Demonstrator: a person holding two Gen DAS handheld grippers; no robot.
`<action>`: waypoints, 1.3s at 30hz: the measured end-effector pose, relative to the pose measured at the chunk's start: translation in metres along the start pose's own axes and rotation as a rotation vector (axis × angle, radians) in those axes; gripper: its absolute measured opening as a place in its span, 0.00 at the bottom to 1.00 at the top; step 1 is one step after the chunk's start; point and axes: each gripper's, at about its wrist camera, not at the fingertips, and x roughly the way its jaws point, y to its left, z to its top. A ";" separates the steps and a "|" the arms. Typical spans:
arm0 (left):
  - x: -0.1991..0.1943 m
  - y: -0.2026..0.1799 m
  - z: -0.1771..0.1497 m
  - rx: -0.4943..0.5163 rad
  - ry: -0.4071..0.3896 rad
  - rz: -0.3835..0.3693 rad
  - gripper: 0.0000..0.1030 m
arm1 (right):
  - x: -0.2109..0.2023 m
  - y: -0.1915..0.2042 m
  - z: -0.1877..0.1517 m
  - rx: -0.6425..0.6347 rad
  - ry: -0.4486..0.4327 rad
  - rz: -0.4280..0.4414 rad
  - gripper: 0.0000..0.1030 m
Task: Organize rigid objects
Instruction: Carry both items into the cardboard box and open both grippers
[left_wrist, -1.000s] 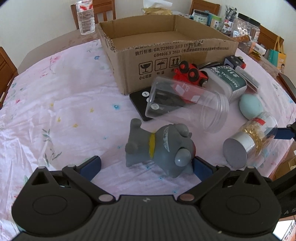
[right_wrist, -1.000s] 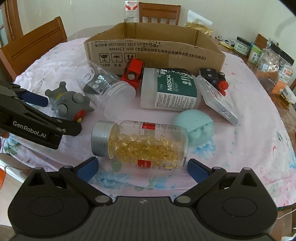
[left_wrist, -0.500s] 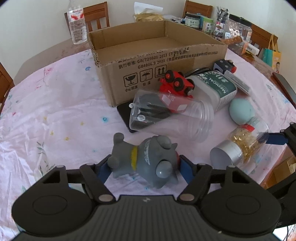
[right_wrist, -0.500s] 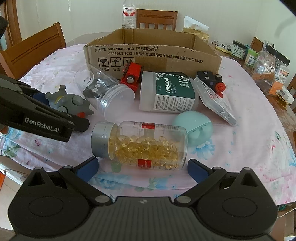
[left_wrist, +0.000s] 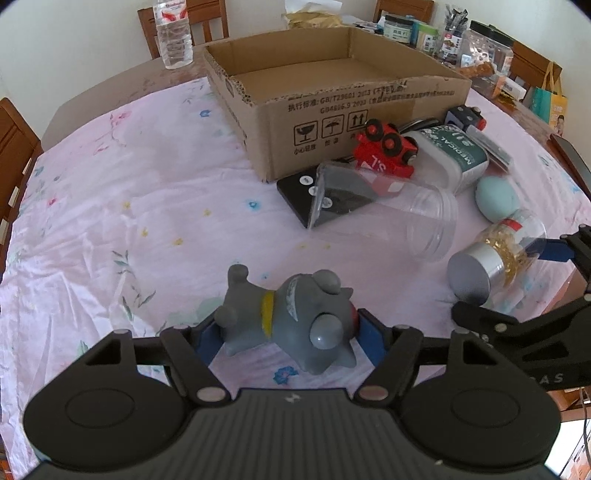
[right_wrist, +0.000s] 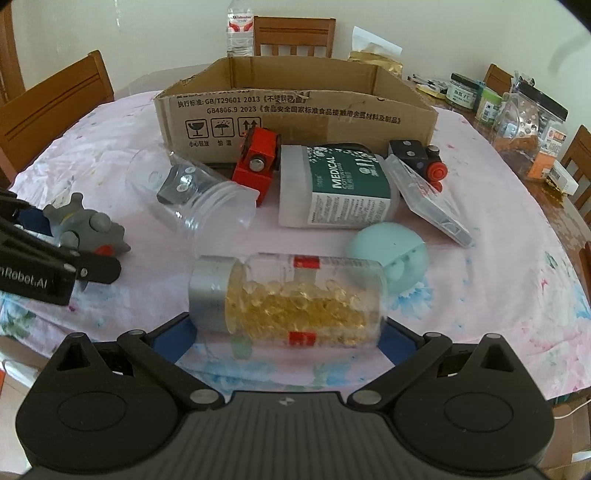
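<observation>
While toy dog (left_wrist: 291, 325) gripped, cloth (left_wrist: 129, 206) leftward open

Matt grey rubbery animal toy (left_wrist: 295, 325); clear glossy plastic capsule bottle (right_wrist: 295, 295) with brushed silver cap; rough brown corrugated cardboard box (left_wrist: 332, 92); creased pink floral cloth (left_wrist: 129, 221).

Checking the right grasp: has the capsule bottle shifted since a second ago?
Cannot tell; the capsule bottle looks unmoved beside the teal case.
</observation>
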 end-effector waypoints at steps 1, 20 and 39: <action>0.000 0.000 0.000 0.002 -0.001 -0.004 0.71 | 0.001 0.002 0.002 -0.001 0.007 -0.002 1.00; -0.009 0.003 0.000 0.029 -0.010 -0.031 0.71 | -0.006 0.010 0.028 0.013 0.057 -0.059 0.94; -0.051 0.026 0.037 0.103 -0.012 -0.115 0.70 | -0.038 -0.009 0.070 -0.045 0.082 0.020 0.93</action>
